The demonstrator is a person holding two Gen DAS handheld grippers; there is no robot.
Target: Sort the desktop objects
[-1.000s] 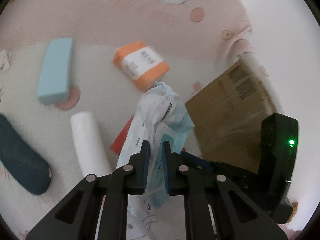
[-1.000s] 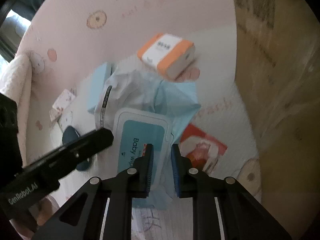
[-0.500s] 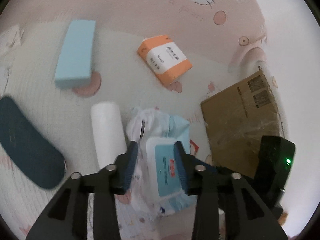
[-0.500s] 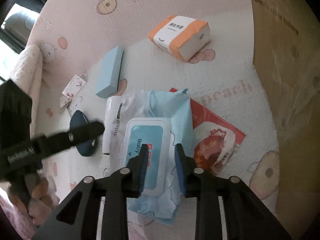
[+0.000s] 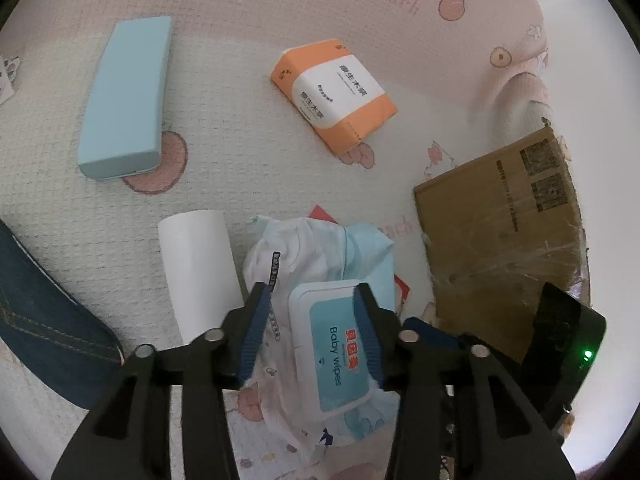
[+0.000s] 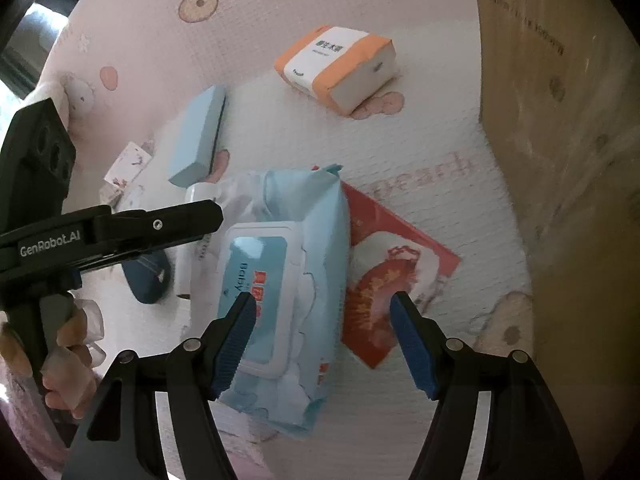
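Observation:
A light-blue baby wipes pack [image 5: 332, 344] [image 6: 280, 280] lies flat on the mat, partly over a red packet [image 6: 392, 276]. My left gripper [image 5: 312, 324] is open above the pack, its fingers either side of the white lid. My right gripper [image 6: 324, 336] is open wide above the pack's right edge and the red packet. An orange tissue pack [image 5: 334, 94] [image 6: 338, 66] lies farther off. A light-blue case [image 5: 126, 96] [image 6: 198, 136], a white roll [image 5: 198, 268] and a dark denim pouch [image 5: 44, 320] lie to the left.
A cardboard box [image 5: 504, 232] [image 6: 560, 160] stands at the right. The pink patterned mat [image 5: 280, 0] covers the surface. Small printed cards [image 6: 128, 164] lie at the far left. The left gripper's body [image 6: 100, 232] and the hand holding it show in the right wrist view.
Both grippers opened and let go of the wipes pack, which was held up a second ago. It now lies flat on the mat, and both grippers have drawn back above it.

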